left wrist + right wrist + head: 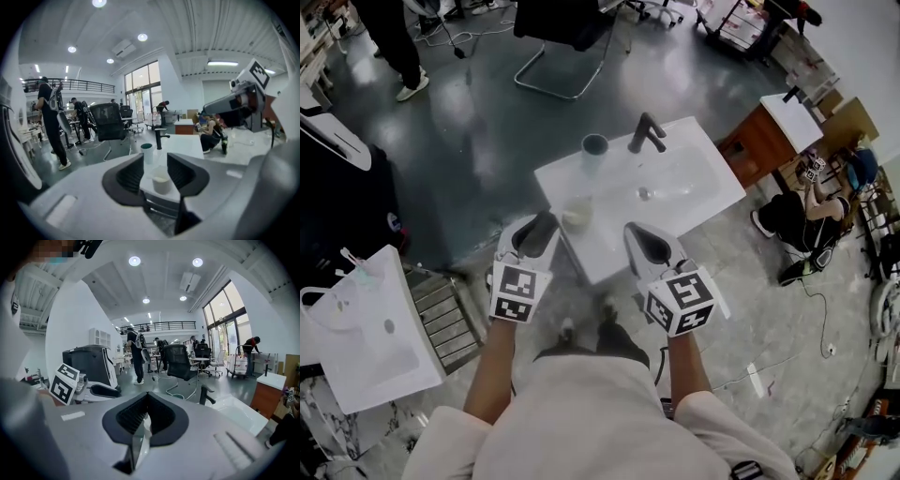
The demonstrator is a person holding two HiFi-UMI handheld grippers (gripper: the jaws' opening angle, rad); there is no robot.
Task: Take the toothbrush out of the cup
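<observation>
A white sink counter [675, 202] with a black faucet [646, 132] stands in front of me. A cup with a dark teal rim [594, 145] is at its back left, also seen as the teal-rimmed cup [147, 152] in the left gripper view. A small whitish cup [578, 214] sits near the front left corner. My left gripper [546, 225] is open just short of it, and the whitish cup [161, 179] shows through the gap of the left gripper [156, 161], untouched. My right gripper [643, 236] hovers over the front edge; the right gripper [147, 404] is shut on nothing. I can make out no toothbrush.
A second white basin [366, 328] and a metal rack [441, 314] stand on the floor at left. A wooden cabinet [759, 141] and a crouching person [811, 220] are at right. An office chair [567, 37] and a walking person [398, 47] are beyond the sink.
</observation>
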